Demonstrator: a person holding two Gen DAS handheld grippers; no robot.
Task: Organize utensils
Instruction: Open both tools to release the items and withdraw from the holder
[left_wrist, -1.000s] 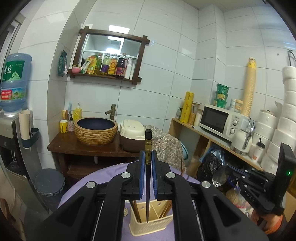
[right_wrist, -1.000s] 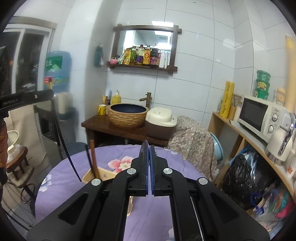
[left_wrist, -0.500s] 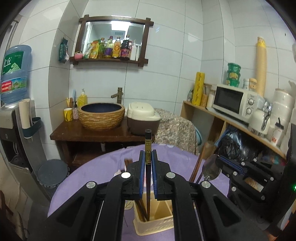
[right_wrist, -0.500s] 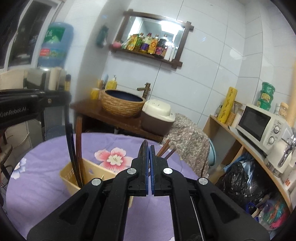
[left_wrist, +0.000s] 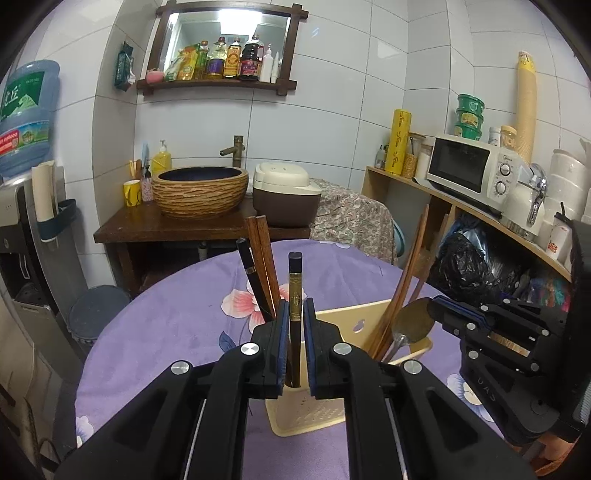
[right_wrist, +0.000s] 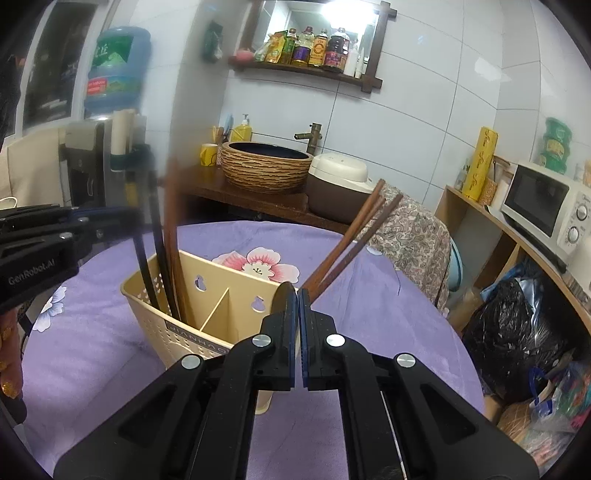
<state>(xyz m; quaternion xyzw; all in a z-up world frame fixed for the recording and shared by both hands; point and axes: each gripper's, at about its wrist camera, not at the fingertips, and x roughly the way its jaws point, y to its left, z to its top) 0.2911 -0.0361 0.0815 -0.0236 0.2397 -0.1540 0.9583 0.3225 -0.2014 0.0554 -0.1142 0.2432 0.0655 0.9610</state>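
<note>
Left tongs (left_wrist: 294, 314) pinch the black chopstick (left_wrist: 294, 295) over the utensil caddy (left_wrist: 347, 325); right tongs (right_wrist: 297, 295) clamp a spoon (left_wrist: 412, 326). Releasing crooked could tip it out.

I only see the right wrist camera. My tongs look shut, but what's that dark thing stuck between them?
Observer: It's a metal spoon. The left wrist view shows its round bowl sticking out of the right tongs.
Operator: Where does its handle go?
Observer: Down into the cream basket, in the compartment with the leaning brown chopsticks.
Operator: What are the other tongs holding?
Observer: The left tongs are shut on a black chopstick with gold decoration, standing upright over the basket's other compartment.
</note>
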